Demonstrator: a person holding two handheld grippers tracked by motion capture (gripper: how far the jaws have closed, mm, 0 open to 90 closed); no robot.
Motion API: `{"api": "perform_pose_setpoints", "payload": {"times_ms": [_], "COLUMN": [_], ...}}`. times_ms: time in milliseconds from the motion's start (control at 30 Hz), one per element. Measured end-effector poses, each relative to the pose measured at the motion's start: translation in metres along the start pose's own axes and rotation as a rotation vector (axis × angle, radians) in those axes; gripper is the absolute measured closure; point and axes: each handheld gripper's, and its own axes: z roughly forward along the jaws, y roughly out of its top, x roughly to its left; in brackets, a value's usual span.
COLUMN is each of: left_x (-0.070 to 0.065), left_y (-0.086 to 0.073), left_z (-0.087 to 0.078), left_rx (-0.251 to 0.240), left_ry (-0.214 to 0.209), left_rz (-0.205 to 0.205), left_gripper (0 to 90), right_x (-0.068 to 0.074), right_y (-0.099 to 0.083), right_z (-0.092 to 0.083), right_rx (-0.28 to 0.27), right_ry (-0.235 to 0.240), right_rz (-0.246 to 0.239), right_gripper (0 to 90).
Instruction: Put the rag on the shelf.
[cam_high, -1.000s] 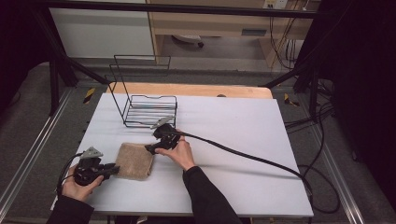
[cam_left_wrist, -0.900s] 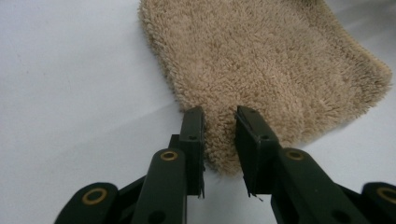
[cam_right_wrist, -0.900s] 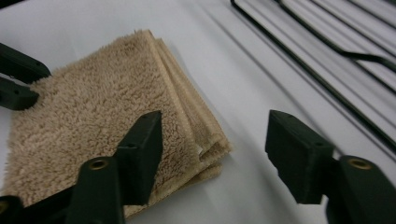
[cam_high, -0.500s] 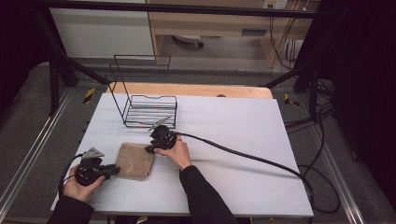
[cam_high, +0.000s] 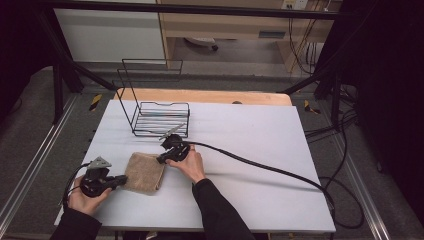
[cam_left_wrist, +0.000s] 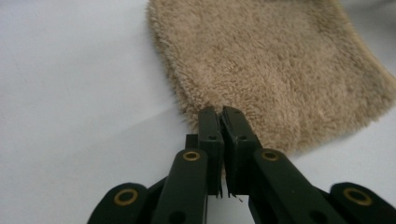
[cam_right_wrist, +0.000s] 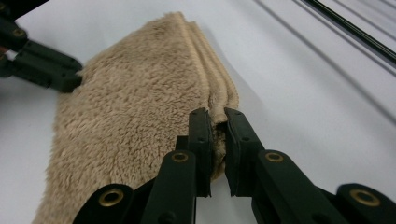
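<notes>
White table (cam_high: 240, 150) carries a folded tan towel (cam_high: 145, 172) lying just in front of a black wire rack (cam_high: 160, 119). Both grippers' jaws have just been closing: the left gripper (cam_left_wrist: 219, 122) pinches the towel's near edge, the right gripper (cam_right_wrist: 215, 125) its stacked corner. Jaws hide the pinched cloth.

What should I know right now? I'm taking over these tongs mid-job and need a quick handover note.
Left tongs: just closed, shut on the near edge of the folded tan towel.
Right tongs: just closed, shut on the towel's far corner at the stacked edges.
Towel lies flat on the white table, near the wire rack.
Done: both grips taken.
Left, probably: lift it and move it, perhaps to the rack.
</notes>
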Motion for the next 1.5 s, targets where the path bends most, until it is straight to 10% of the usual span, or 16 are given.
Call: {"api": "perform_pose_setpoints", "payload": {"times_ms": [633,767,1067,1500], "left_x": [-0.020,-0.023,-0.020,-0.006], "left_y": [0.047,0.042,0.037,0.024], "left_z": [0.041,0.041,0.041,0.019], "left_rx": [0.001,-0.016,-0.031,-0.087], "left_ry": [-0.022,-0.022,-0.025,-0.017], "left_rz": [0.066,0.081,0.067,-0.018], "left_gripper": [86.9,86.3,75.4,37.0], "right_x": [0.032,0.026,-0.003,-0.028], "right_y": [-0.065,-0.076,-0.048,-0.010], "right_z": [-0.057,-0.053,-0.058,-0.012], "right_rx": [-0.126,-0.109,-0.218,-0.108], "right_ry": [-0.224,-0.232,-0.173,-0.118], "right_rz": [0.206,0.191,0.112,0.061], "right_gripper": [81.3,68.7,42.4,46.0]}}
